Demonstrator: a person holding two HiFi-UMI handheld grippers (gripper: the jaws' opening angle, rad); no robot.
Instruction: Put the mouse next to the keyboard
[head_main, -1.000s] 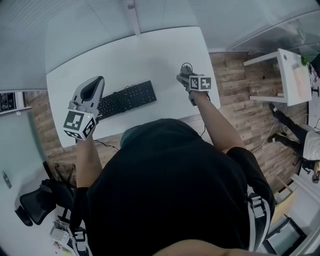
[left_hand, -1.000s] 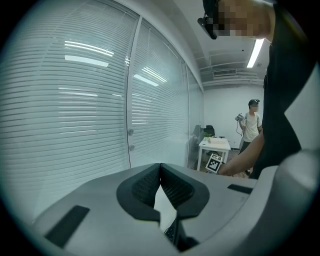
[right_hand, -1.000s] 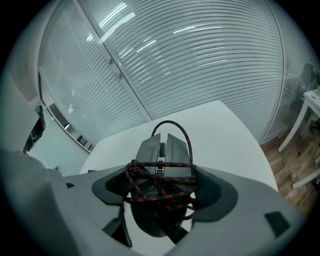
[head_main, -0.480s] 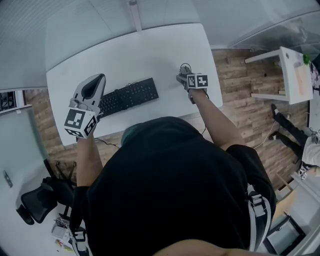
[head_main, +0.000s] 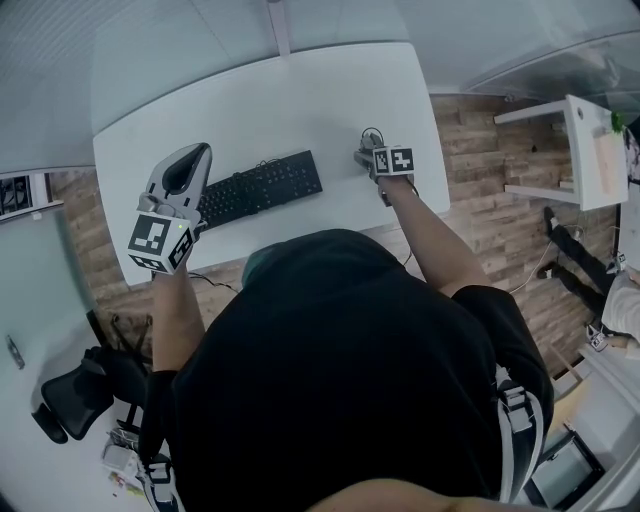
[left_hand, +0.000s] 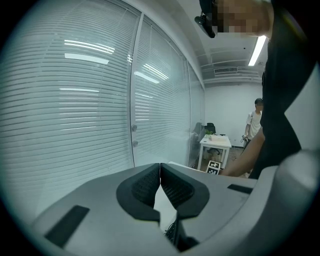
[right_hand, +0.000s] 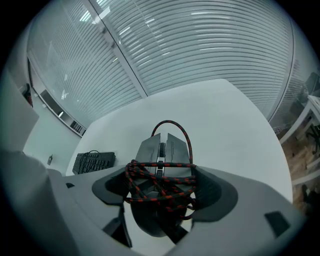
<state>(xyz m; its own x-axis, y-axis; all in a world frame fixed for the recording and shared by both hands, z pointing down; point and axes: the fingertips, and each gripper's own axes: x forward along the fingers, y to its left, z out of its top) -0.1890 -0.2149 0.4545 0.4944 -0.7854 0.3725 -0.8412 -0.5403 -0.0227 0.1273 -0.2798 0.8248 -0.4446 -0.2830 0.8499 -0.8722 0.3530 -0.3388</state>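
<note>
On the white table (head_main: 300, 95) lies a black keyboard (head_main: 262, 187), left of centre. My right gripper (head_main: 368, 150) is over the table's right part, shut on a grey mouse (right_hand: 162, 150) that has a red-and-black braided cable (right_hand: 172, 187) wound around it. In the right gripper view the jaws press on both sides of the mouse, and the keyboard (right_hand: 94, 161) shows far off to the left. My left gripper (head_main: 192, 153) hovers over the keyboard's left end. Its pads (left_hand: 149, 185) meet with nothing between them.
A small white side table (head_main: 590, 150) stands on the wooden floor to the right. A black office chair (head_main: 70, 405) is at the lower left. Windows with blinds (right_hand: 200, 45) run behind the table. Another person (left_hand: 256, 122) stands far back in the room.
The head view has shifted slightly. Both grippers keep their places relative to the table, and the mouse stays in the right gripper.
</note>
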